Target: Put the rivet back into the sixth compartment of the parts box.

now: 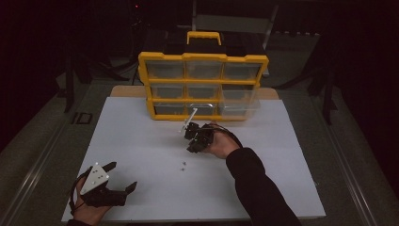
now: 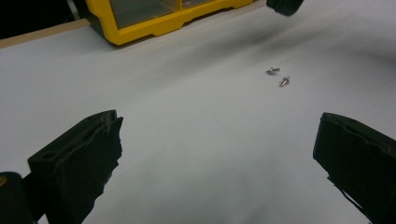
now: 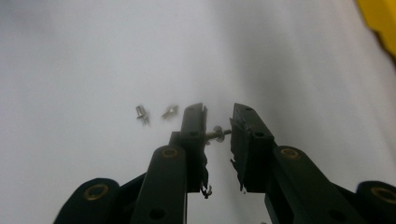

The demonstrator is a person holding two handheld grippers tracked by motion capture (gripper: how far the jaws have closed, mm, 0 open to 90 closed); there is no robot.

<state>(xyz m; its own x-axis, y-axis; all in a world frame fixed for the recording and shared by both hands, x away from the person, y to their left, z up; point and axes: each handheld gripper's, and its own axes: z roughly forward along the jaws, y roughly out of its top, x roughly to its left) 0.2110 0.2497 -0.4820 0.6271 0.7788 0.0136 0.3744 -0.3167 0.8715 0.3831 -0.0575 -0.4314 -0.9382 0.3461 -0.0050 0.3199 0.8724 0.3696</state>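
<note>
Yellow parts organiser [image 1: 203,84] stands upright at the far edge of the white worktop [image 1: 141,155], beyond the right hand-held gripper [image 1: 190,134], carry handle on top. Clear-fronted drawers in three rows. Contents too dim to make out in the high view; one drawer [image 1: 240,107] at the lower right is pulled out toward the person, and what it holds cannot be told.

Right hand-held gripper: jaws nearly closed, a narrow gap remaining. A small silver screw [image 3: 217,134] spans that gap crosswise, pinched between the two pads. In the high view this gripper sits just in front of the organiser's bottom row, raised off the worktop.

Two loose screws [image 1: 183,165] lie on the worktop, on the near side of the right hand-held gripper and apart from it. They are close together, not touching.

Left hand-held gripper [image 1: 123,176]: jaws spread wide, nothing between them, resting low at the near left corner of the worktop. Grey three-cornered plate on top. The loose screws lie well ahead of its jaws, toward the right one.

View differences:
- Right gripper view gives the held screw; in the high view it is too small to make out.
- Left gripper view shows the loose pair as separate short screws with heads and the organiser's bottom corner.
- High view alone gives the whole organiser and both forearms.
</note>
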